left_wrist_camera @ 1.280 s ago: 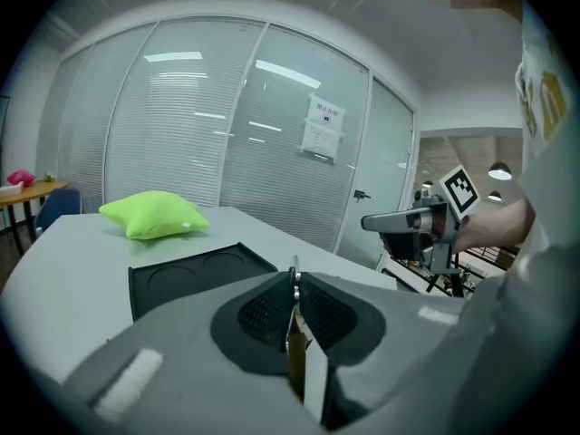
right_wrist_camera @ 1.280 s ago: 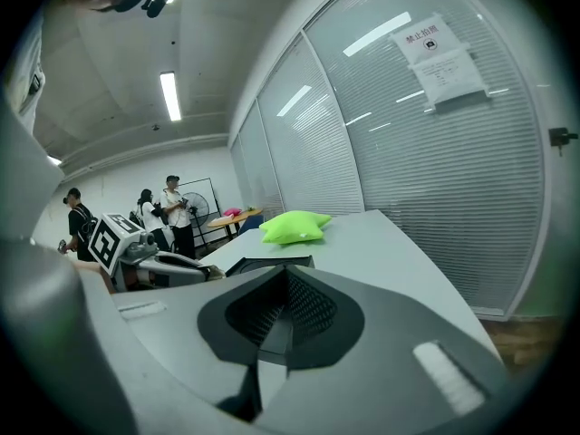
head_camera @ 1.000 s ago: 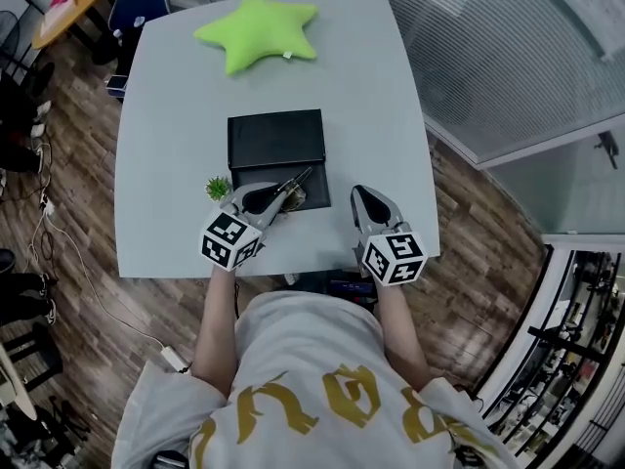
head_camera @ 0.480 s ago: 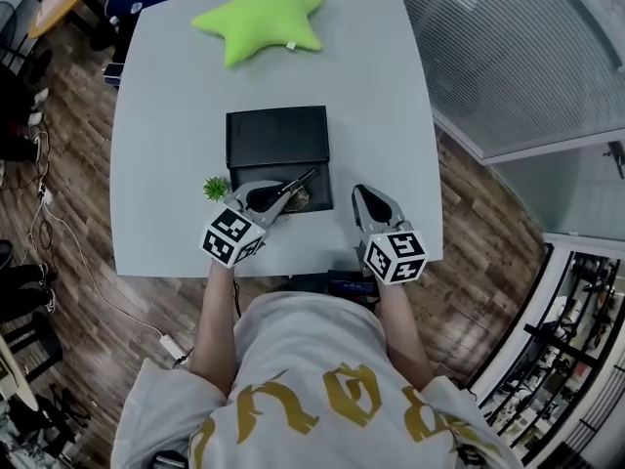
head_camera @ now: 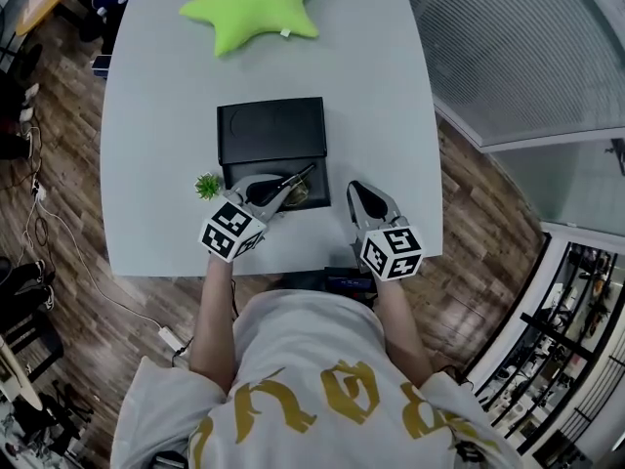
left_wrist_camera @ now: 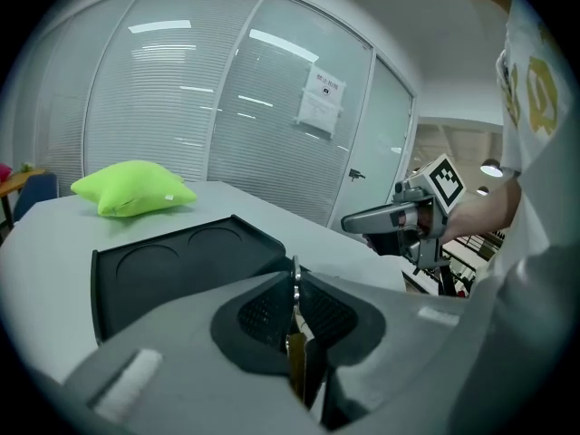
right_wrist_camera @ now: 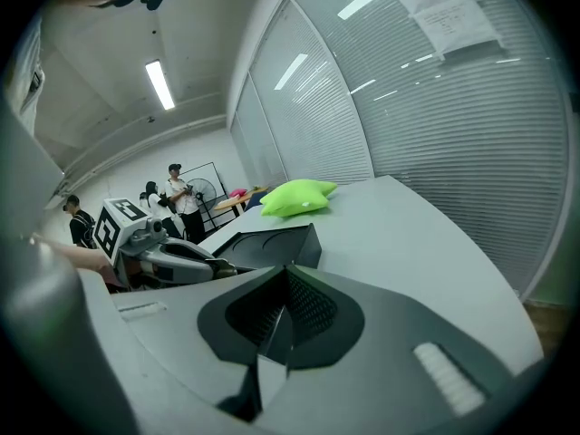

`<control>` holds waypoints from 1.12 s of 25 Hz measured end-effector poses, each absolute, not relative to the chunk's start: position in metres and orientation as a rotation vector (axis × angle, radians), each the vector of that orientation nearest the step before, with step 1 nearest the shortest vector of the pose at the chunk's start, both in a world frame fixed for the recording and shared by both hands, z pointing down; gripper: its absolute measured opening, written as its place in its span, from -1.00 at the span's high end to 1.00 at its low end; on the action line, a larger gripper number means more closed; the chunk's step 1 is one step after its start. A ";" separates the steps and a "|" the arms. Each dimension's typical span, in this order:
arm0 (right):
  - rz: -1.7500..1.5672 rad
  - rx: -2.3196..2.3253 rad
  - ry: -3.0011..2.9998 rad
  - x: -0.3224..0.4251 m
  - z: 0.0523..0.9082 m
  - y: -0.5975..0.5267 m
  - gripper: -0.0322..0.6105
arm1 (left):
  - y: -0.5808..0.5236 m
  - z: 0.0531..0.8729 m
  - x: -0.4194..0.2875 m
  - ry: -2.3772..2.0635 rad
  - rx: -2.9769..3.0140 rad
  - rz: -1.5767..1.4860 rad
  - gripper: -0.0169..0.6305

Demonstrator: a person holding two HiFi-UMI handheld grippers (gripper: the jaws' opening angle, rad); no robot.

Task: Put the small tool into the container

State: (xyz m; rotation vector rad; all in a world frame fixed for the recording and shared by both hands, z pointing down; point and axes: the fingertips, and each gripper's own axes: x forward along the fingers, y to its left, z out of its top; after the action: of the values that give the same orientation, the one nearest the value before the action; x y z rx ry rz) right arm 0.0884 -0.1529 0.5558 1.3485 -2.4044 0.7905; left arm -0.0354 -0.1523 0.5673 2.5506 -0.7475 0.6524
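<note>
A black container (head_camera: 271, 130) lies open in the middle of the grey table (head_camera: 156, 115), its lid (left_wrist_camera: 172, 265) showing two round recesses. My left gripper (head_camera: 281, 190) is over the container's near half, shut on a small thin tool (head_camera: 301, 174) of metal with a brass part (left_wrist_camera: 295, 352); the tool's tip pokes out to the upper right. My right gripper (head_camera: 354, 190) hovers just right of the container, shut with nothing in it (right_wrist_camera: 288, 290). In each gripper view the other gripper shows off to the side: the right one (left_wrist_camera: 391, 219), the left one (right_wrist_camera: 174, 261).
A green star-shaped pillow (head_camera: 252, 8) lies at the table's far end. A tiny green plant (head_camera: 207, 185) stands left of the container beside my left gripper. A glass wall with blinds (right_wrist_camera: 426, 125) runs along the right. Some people (right_wrist_camera: 177, 193) stand far off.
The head view has shifted a little. Both grippers keep nearly the same place relative to the container, and the tool stays in the left one.
</note>
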 end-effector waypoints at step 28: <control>0.817 1.338 -2.400 0.087 0.559 -0.163 0.83 | -0.158 0.611 -0.041 -0.700 2.553 0.906 0.85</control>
State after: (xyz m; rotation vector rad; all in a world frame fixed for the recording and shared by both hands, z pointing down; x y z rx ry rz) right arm 0.0870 -0.1630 0.5591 1.3382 -2.4001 0.8168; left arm -0.0414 -0.1576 0.6108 2.5535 -0.7005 0.9063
